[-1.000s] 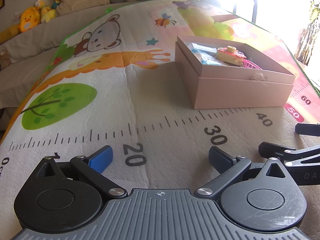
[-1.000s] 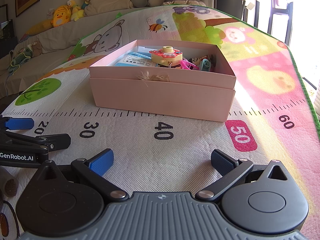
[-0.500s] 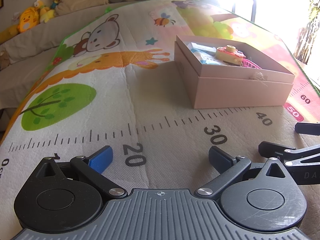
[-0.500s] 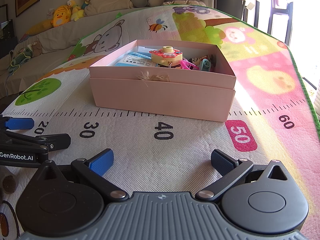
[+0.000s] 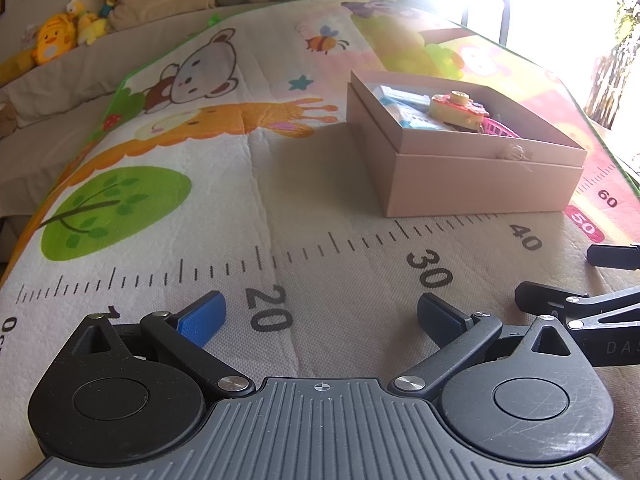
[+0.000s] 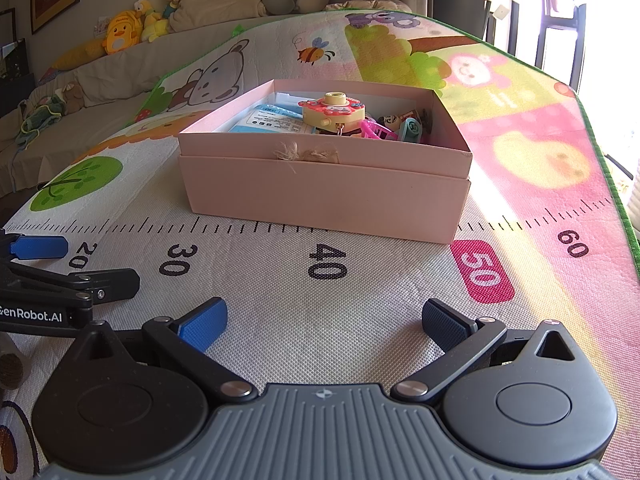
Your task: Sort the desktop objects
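Nothing loose shows on the play mat (image 6: 280, 320) ahead of me, so I judge the sorting is finished or nearly so; what lies outside these two views I cannot tell. All the small things I can see sit inside the pink box (image 6: 324, 192) beyond the printed ruler: a blue-and-white packet (image 6: 268, 120), a round yellow-and-red toy (image 6: 334, 110) and a pink plastic piece (image 6: 378, 130). Smallest of all, my left gripper (image 5: 320, 316) and right gripper (image 6: 324, 320) both sit low over the mat, jaws spread wide and holding nothing.

Open pink box (image 6: 328, 196) on mat, toys (image 6: 334, 111) inside
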A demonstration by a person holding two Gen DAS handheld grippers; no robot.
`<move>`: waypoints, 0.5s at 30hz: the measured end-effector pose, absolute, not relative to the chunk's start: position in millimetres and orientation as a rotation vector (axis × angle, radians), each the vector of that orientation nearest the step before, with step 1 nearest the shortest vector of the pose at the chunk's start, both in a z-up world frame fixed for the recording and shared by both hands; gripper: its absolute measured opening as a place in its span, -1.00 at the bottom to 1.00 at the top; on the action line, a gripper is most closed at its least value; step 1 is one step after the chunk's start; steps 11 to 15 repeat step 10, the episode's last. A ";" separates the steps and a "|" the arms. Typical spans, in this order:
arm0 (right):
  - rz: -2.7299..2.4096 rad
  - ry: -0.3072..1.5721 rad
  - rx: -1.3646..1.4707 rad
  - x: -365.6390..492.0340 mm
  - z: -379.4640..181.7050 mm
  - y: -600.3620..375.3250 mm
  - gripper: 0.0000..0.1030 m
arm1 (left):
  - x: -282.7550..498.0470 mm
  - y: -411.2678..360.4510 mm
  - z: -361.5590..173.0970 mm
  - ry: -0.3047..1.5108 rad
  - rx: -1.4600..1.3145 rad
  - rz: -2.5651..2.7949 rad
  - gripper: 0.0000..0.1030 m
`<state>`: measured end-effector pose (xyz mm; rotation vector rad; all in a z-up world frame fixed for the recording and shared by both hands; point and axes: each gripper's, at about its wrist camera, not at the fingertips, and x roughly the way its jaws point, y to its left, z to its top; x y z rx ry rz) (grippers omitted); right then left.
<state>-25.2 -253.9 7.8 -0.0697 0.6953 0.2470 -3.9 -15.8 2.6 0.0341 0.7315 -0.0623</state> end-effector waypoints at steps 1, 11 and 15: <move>0.247 0.695 -0.070 -25.3 7.8 -254.2 1.00 | -4.0 -15.4 2.5 0.731 0.034 -0.062 1.00; 0.247 0.695 -0.070 -25.3 7.7 -254.4 1.00 | -3.5 -15.0 2.7 0.732 0.037 -0.067 1.00; 0.247 0.695 -0.070 -25.3 7.7 -254.4 1.00 | -3.5 -15.0 2.7 0.732 0.037 -0.067 1.00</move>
